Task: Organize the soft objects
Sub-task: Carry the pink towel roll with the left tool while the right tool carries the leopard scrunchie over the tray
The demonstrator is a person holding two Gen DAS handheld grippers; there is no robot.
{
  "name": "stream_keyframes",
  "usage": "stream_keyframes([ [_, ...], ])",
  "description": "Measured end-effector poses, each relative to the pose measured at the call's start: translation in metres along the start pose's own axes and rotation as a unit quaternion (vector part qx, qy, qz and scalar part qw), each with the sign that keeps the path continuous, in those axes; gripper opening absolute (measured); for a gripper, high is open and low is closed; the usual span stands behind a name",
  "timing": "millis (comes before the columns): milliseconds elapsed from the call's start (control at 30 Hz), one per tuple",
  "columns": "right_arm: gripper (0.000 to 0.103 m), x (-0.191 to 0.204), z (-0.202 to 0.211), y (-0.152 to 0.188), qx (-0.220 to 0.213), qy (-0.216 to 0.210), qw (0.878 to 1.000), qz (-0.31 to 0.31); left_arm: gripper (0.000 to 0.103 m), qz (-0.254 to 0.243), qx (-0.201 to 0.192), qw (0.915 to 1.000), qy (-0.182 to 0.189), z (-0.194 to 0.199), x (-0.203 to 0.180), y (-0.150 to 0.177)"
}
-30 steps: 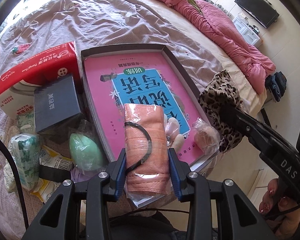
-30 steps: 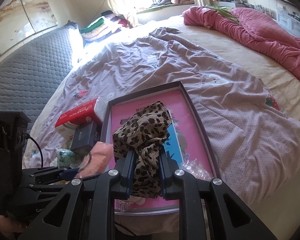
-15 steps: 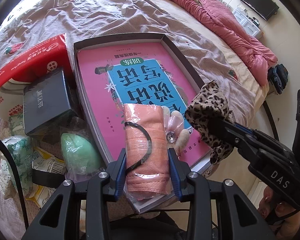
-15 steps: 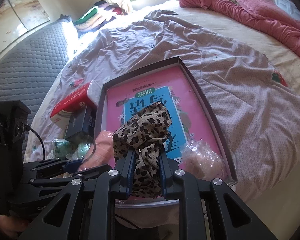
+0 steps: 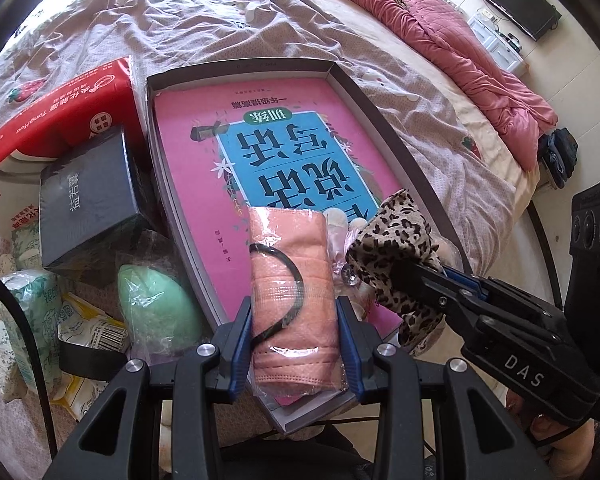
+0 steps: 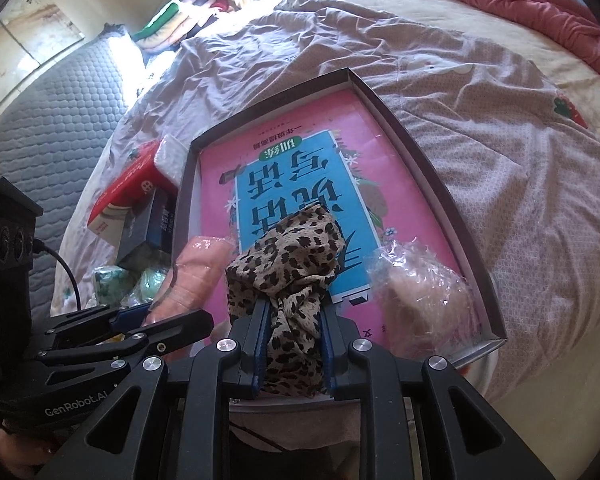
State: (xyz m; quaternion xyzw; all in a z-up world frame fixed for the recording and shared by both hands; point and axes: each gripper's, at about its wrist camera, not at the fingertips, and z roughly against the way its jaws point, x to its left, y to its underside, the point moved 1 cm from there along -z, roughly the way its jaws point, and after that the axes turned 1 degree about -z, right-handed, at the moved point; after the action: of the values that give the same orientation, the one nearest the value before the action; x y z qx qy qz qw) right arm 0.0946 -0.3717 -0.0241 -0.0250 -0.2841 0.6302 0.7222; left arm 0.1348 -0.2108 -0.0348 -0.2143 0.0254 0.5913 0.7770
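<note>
Right wrist: leopard cloth [image 6: 290,280] pinched within right gripper [image 6: 293,344].

The left gripper [image 5: 296,336] points steeply down, its two blue-padded fingers [image 5: 241,340] set a moderate way apart and pressed against either side of a pink bagged pack [image 5: 292,280], which stands up between them. The right gripper [image 6: 292,344] also tilts steeply down, jaws nearly together, pinching a leopard-print cloth [image 6: 288,264] that bunches above its pads. In the left view the right gripper [image 5: 416,280] reaches in from the right side, just beside the left one. In the right view the left gripper [image 6: 140,316] enters from the left. Fingertips of the right hand [image 5: 540,420] curl under its handle, nails painted
</note>
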Motion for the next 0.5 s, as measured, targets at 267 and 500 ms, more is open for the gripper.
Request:
stream_keyframes([
  [267, 0.025, -0.0050, -0.0033, 0.0007, 0.001, 0.020, 1.000, 0.001, 0.039, 0.001, 0.006, 1.0000, 0.003, -0.0048, -0.0009, 0.0009],
  [500, 0.029, -0.0058, -0.0054, 0.0019, 0.004, 0.027, 1.000, 0.003, 0.039, 0.000, 0.008, 1.0000, 0.005, -0.0067, -0.0032, 0.0012],
])
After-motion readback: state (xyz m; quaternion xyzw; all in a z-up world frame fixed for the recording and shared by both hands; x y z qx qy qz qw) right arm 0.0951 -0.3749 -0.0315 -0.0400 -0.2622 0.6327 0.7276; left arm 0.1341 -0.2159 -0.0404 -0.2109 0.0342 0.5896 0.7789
